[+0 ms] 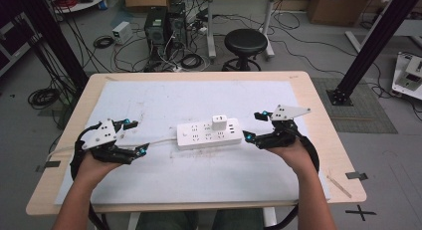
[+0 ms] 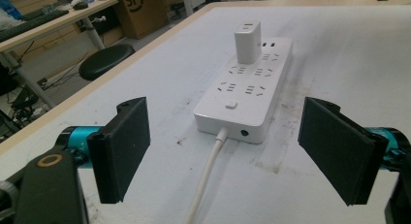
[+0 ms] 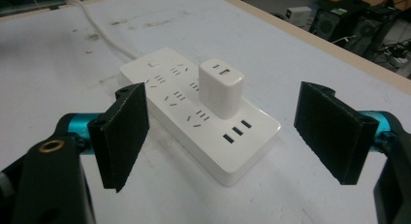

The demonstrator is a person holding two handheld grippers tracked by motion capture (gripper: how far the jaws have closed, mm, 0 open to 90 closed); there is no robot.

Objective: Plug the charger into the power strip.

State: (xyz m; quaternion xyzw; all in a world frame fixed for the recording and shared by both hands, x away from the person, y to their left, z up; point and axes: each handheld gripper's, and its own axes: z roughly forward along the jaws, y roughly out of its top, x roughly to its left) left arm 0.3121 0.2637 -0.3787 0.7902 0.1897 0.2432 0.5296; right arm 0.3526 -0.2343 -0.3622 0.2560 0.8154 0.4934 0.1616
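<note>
Presently both claws gape empty: left claw point(image 1: 133, 137), right claw point(image 1: 253, 126) flank the white plastic power strip point(image 1: 209, 134) mid-worktop point(image 1: 318, 140). Advise left pins strip; right pulls white cube charger point(image 3: 221, 88) straight up.

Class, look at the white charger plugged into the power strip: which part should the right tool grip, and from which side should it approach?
Grip the white charger across its two flat upright side faces, likely coming from the power strip end nearest the right tool. The block stands upright, clear above the strip, and the open jaws already straddle that end, wide enough to pass around it.
</note>
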